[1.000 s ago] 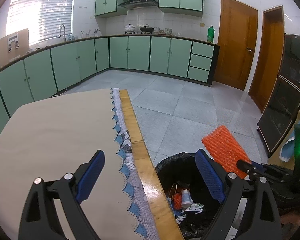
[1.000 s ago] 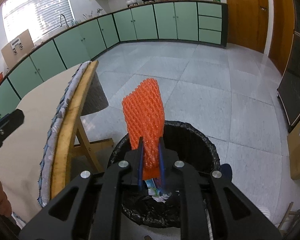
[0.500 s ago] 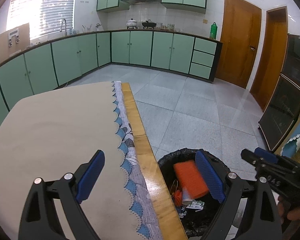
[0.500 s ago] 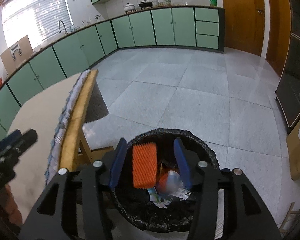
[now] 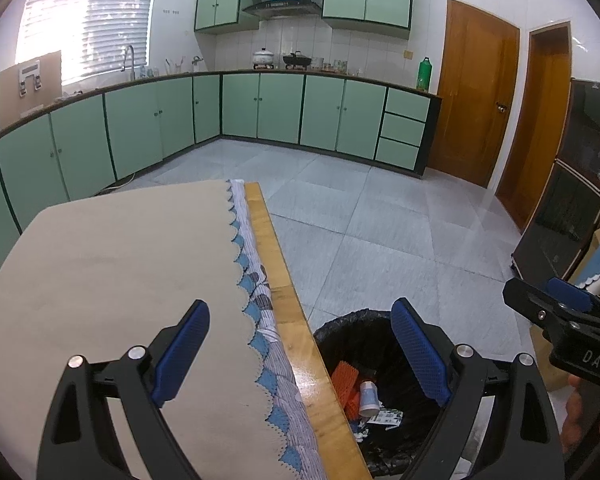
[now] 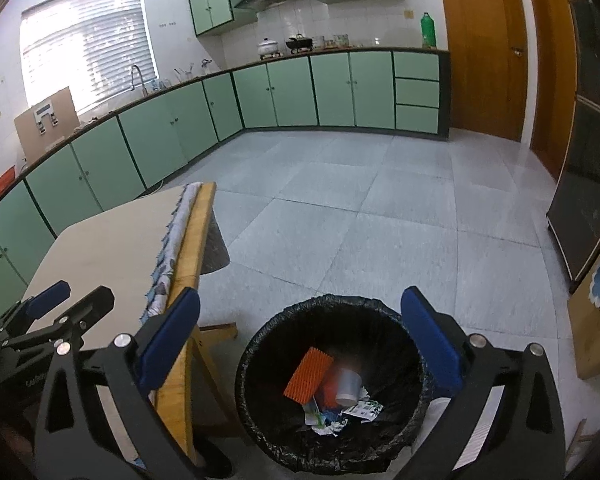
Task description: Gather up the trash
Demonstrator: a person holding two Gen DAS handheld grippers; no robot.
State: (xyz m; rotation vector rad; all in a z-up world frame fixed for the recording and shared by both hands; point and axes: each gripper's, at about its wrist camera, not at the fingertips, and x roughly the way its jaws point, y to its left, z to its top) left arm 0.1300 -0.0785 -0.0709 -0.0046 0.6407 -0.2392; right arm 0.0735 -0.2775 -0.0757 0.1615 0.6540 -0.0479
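Since left wrist view sits over table [image 5: 100, 280], only slice of trash bin [image 5: 364, 320] visible past wooden edge: orange mesh sleeve [image 5: 345, 380] and small cup [image 5: 369, 394] inside. Left hand-held gripper [image 5: 300, 354] spread wide, holding nothing. Right wrist view looks straight down into trash bin [image 6: 260, 344]: orange mesh sleeve [image 6: 309, 374] leaning on paper scraps, cup beside it. Right hand-held gripper [image 6: 300, 340] spread, holding nothing.
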